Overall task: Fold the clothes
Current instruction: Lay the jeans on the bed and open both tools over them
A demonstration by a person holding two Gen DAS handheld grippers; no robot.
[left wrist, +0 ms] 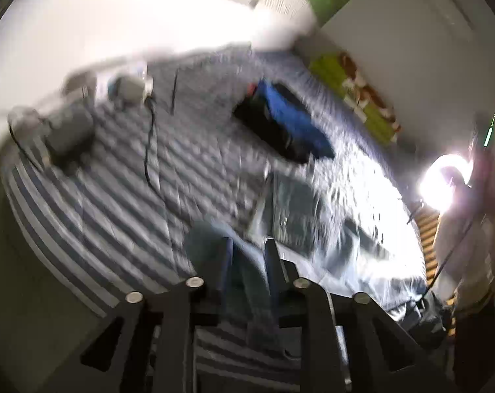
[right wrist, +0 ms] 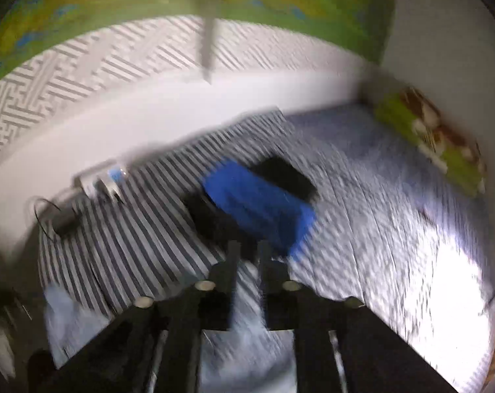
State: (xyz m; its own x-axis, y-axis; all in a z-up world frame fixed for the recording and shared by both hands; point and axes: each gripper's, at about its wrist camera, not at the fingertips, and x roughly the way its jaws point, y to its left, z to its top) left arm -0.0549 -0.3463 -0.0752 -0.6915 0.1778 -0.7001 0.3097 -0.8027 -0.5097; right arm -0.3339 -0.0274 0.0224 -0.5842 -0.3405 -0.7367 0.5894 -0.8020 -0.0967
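Clothes sit on the striped bed cover (left wrist: 93, 203): one blue folded garment (right wrist: 257, 206) lies over one black garment (right wrist: 214, 219) mid-bed, and one pale blue-grey garment (left wrist: 293, 209) lies spread nearer the bed's front edge. Left of that blue garment, against the white wall, are one white charger block (right wrist: 98, 181), one grey bundle (left wrist: 68, 131) and one dark cable (left wrist: 150, 144). The left gripper (left wrist: 247, 245) hangs over the pale garment, jaws slightly parted; blur hides whether cloth is pinched. The right gripper (right wrist: 247, 249) points at the blue garment, jaws narrowly apart, nothing visibly between. Far right, one green cushion (right wrist: 437, 144).
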